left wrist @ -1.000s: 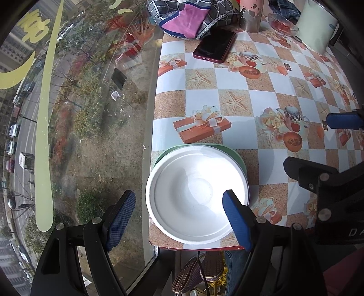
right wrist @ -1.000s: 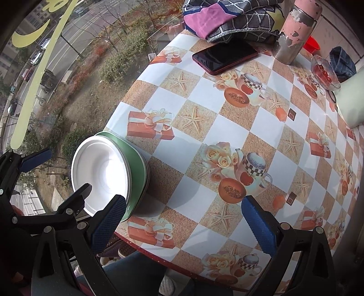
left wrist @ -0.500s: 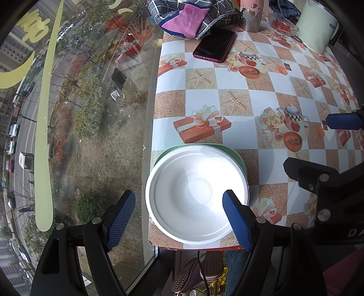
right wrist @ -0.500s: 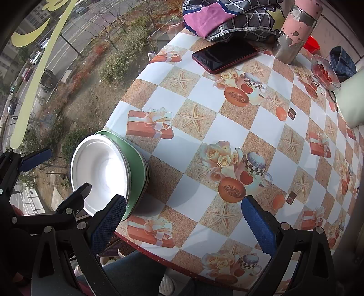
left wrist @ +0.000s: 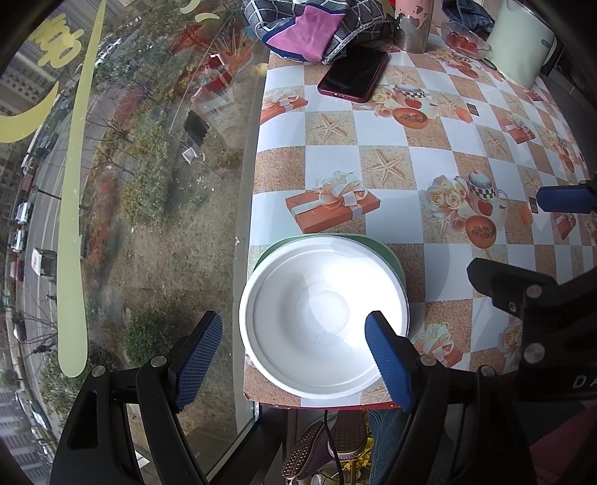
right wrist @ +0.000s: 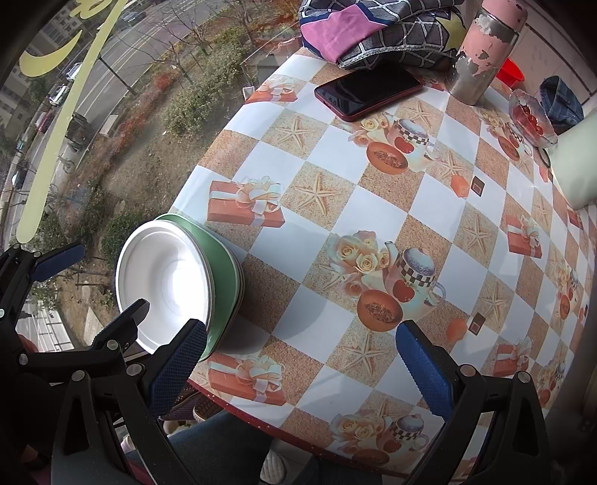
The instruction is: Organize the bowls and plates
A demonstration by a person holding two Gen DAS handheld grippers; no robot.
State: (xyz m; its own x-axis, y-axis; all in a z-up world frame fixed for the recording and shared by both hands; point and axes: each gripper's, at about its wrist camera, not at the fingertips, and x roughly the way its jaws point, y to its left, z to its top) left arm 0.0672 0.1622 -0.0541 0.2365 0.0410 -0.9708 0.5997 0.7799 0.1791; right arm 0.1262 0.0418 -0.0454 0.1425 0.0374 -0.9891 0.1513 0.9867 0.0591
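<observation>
Hovering over the near corner of the counter point(left wrist: 410, 156), our left gripper point(left wrist: 294, 347) hangs with fingers point(left wrist: 388, 358) spread wide, nothing clamped. One finger sits out past the counter edge, over the window side; the other hangs above the white plate's rim.

White plate point(left wrist: 321, 317) rests nested on a green plate point(right wrist: 224, 261). From the right wrist view we think more rims lie under the green one, though the stack's edge is too thin there to count. Stack sits right at the counter corner, just beside the window glass point(left wrist: 149, 186).

Our right gripper point(right wrist: 309, 369) is also spread, empty, above bare patterned cloth beside the stack.

Far end: phone point(left wrist: 352, 74), folded cloth point(left wrist: 313, 30), pink flask point(right wrist: 485, 48), glass dish with red fruit point(right wrist: 530, 119). All well apart from the stack.

Risks as we judge them:
- Stack is close to the corner; a sideways nudge from a descending finger could push it over the edge.
- White plate looks light and foamy; closing hard on the rim could crack or flip it.
- Outer finger may strike the glass if we shift toward the window.
</observation>
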